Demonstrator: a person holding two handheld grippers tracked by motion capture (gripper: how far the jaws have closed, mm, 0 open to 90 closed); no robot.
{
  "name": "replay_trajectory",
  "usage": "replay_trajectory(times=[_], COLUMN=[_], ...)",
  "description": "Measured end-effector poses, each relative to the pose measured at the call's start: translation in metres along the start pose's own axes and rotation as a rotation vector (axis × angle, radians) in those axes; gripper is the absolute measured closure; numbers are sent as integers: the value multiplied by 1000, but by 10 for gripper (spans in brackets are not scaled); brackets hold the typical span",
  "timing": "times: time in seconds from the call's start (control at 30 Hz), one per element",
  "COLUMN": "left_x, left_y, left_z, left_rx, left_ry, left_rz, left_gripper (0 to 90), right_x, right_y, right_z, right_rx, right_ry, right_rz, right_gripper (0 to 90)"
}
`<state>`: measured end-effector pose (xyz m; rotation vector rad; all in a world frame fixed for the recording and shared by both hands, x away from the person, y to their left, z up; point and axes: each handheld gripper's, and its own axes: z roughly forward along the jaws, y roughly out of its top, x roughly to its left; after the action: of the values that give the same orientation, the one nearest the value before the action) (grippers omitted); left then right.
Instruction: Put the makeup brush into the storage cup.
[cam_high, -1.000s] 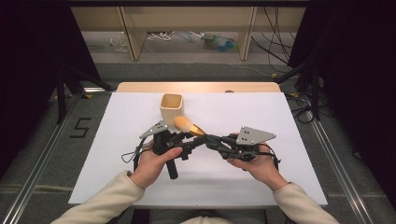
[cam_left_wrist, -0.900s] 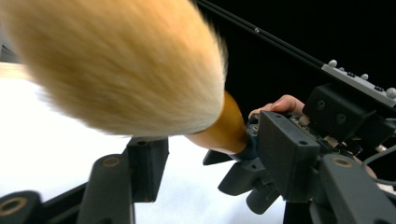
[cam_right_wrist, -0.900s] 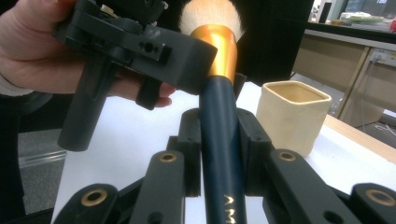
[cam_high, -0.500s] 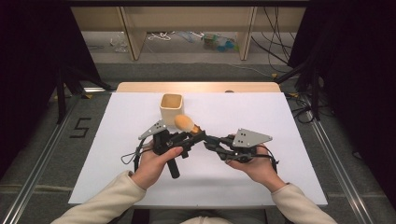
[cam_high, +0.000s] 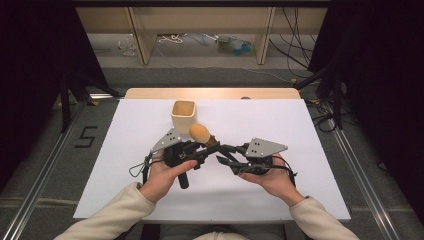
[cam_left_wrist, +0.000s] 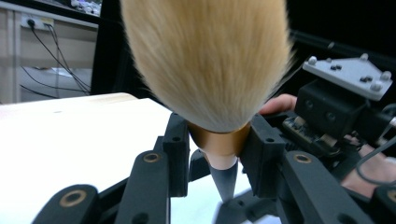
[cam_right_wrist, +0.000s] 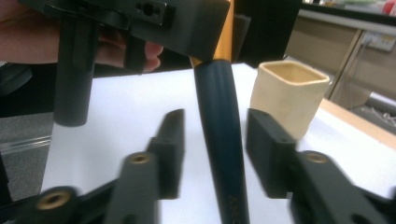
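Handover beside the cup (cam_high: 183, 115): left gripper (cam_high: 201, 149) has clamped the brush (cam_high: 200, 133) at its ferrule, while right gripper (cam_high: 225, 157) jaws have just opened off the handle.

Bright even light; near tongs blurred, surroundings dark.

High view: overhead, facing twelve o'clock across the table (cam_high: 125, 190). Gripper views: close, level (facing each other), sharing the brush (cam_left_wrist: 205, 60).
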<state>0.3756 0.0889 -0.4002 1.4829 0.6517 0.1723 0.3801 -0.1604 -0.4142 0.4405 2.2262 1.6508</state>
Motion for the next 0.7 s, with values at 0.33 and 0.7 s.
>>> replay_trajectory(times=[0.33, 0.7], left_x=[-1, 2], left_y=[4, 8], left_z=[-3, -9], left_rx=[50, 73], left_ry=[54, 113], left_rz=[99, 157], left_gripper=[652, 652], right_x=[1, -1], right_y=[-3, -4], right_z=[3, -1], right_rx=[46, 48], right_ry=[-15, -36], right_rz=[31, 46], right_gripper=[322, 233])
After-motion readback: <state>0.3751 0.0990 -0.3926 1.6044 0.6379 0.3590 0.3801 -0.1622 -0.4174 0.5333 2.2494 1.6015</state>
